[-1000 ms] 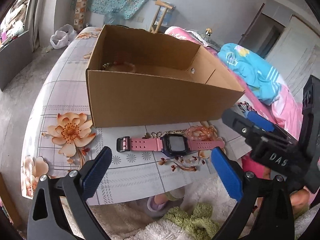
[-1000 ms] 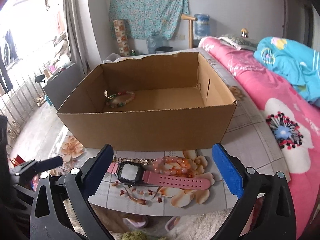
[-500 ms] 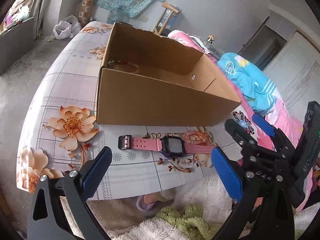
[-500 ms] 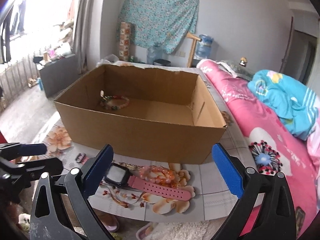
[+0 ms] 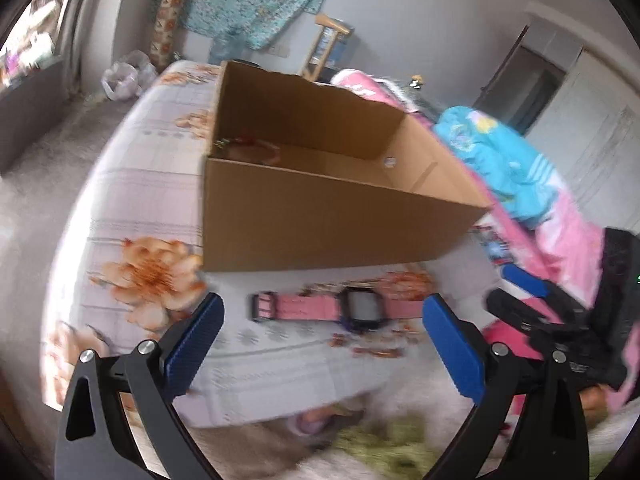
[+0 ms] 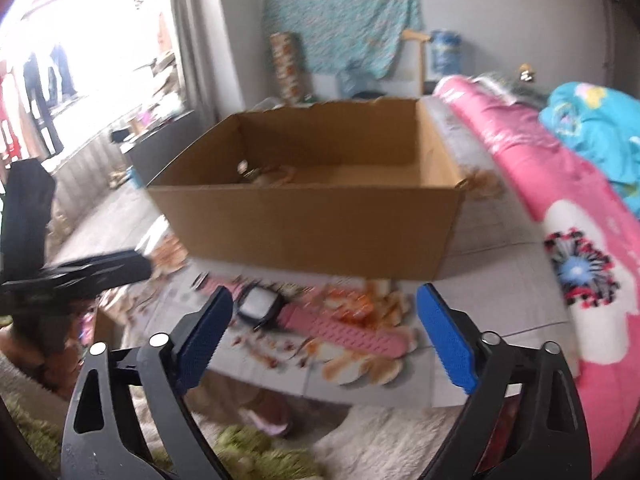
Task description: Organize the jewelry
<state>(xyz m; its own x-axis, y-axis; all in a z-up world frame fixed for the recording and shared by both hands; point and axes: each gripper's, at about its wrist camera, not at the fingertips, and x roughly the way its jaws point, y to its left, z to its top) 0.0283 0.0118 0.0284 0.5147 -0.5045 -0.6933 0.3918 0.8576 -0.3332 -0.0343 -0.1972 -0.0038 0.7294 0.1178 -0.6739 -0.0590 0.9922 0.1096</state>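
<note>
A pink-strapped watch (image 5: 320,307) with a dark face lies flat on the floral table, in front of an open cardboard box (image 5: 320,220). It also shows in the right wrist view (image 6: 320,322), with a blurred bead bracelet (image 6: 352,300) beside it. Another bracelet (image 5: 256,146) lies inside the box at its far left; it also shows in the right wrist view (image 6: 272,174). My left gripper (image 5: 322,336) is open and empty, near the watch. My right gripper (image 6: 324,332) is open and empty, over the strap. Both views are motion-blurred.
The floral table (image 5: 140,208) ends just before the grippers, with a fluffy rug (image 6: 380,440) below. A bed with a pink quilt (image 6: 540,168) and blue blanket (image 5: 500,160) lies to the right. The right gripper (image 5: 560,320) shows in the left wrist view.
Both grippers have moved in closer and lower toward the watch, and the views have turned blurry. The watch and box have not moved. Both jaws stay open.
</note>
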